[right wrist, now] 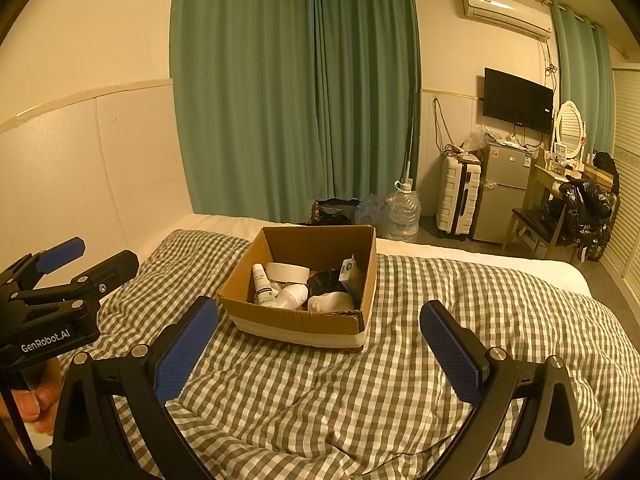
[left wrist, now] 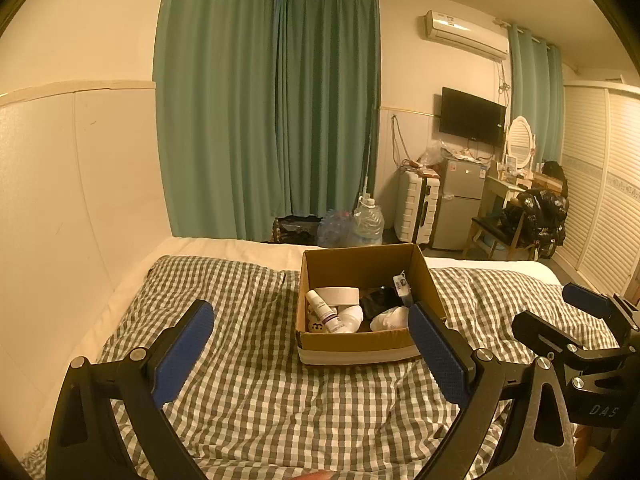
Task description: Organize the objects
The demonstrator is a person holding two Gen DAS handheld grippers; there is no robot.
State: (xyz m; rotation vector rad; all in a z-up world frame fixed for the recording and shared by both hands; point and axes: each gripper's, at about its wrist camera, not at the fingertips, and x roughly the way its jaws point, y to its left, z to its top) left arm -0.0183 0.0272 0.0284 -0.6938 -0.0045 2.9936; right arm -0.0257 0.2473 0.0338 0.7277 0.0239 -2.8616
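While both tools hang spread and empty, the cardboard box (left wrist: pixel 362 344) sits mid-frame on the bed (left wrist: pixel 256 392). Left tool (left wrist: pixel 310 350) and right tool (right wrist: pixel 318 344) frame it, probably ready to reach in.

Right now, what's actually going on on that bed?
A person holds two handheld grippers over a checked blanket, both open and empty. The left gripper and right gripper point toward a cardboard box sitting on the bed. Inside it are a small white bottle, a roll of white tape, something black and white socks. Nothing is being gripped yet.
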